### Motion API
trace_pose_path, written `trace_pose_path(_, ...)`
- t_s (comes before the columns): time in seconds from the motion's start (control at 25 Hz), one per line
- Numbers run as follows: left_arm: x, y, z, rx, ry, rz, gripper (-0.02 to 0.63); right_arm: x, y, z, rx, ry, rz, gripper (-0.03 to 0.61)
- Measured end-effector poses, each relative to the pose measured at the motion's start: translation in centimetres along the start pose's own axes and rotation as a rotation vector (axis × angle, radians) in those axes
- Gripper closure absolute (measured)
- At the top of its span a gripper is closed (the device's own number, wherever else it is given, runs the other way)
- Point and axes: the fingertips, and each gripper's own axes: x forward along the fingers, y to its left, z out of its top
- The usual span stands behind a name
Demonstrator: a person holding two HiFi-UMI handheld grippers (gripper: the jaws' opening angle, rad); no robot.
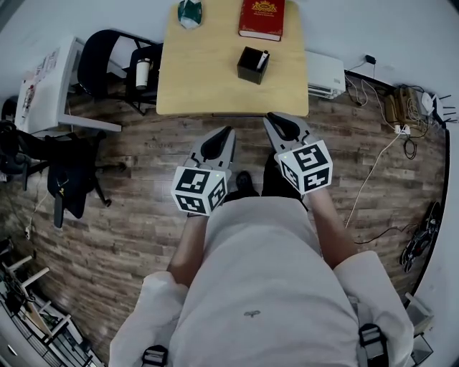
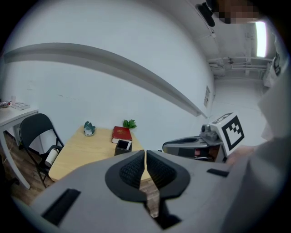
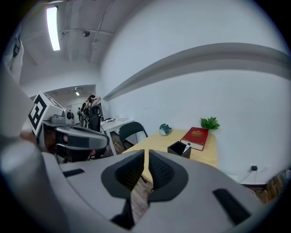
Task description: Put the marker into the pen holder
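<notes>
The black pen holder (image 1: 252,66) stands on the light wooden table (image 1: 208,72), and a white marker (image 1: 263,59) sticks up out of it, leaning on its right rim. Both grippers hang over the floor short of the table's near edge, well away from the holder. My left gripper (image 1: 228,132) is shut with nothing between its jaws, and so is my right gripper (image 1: 272,118). The left gripper view has the holder (image 2: 122,147) and marker (image 2: 128,144) far ahead of the shut left gripper (image 2: 145,157). Holder (image 3: 178,148) and marker (image 3: 186,147) lie beyond the right gripper (image 3: 146,159).
A red book (image 1: 262,18) and a small green-and-white object (image 1: 189,13) lie at the table's far side. A black chair (image 1: 107,61) holding a bottle (image 1: 143,72) stands left of the table, beside a white desk (image 1: 50,86). Cables (image 1: 387,143) trail over the floor at right.
</notes>
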Motion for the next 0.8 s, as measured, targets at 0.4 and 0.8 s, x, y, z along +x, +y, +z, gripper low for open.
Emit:
trace_pose_path(0.4,-0.2,-0.9,2.3,0.023,-0.041,-0.020,0.598,-2.5,1.0,3.1,0.000,-0.100,0.018,0.568)
trace_pose_path(0.8,-0.4,-2.8,3.5,0.046,-0.073,-0.042,0.598,-5.6,1.0,4.9,0.010,-0.181,0.008,0.578)
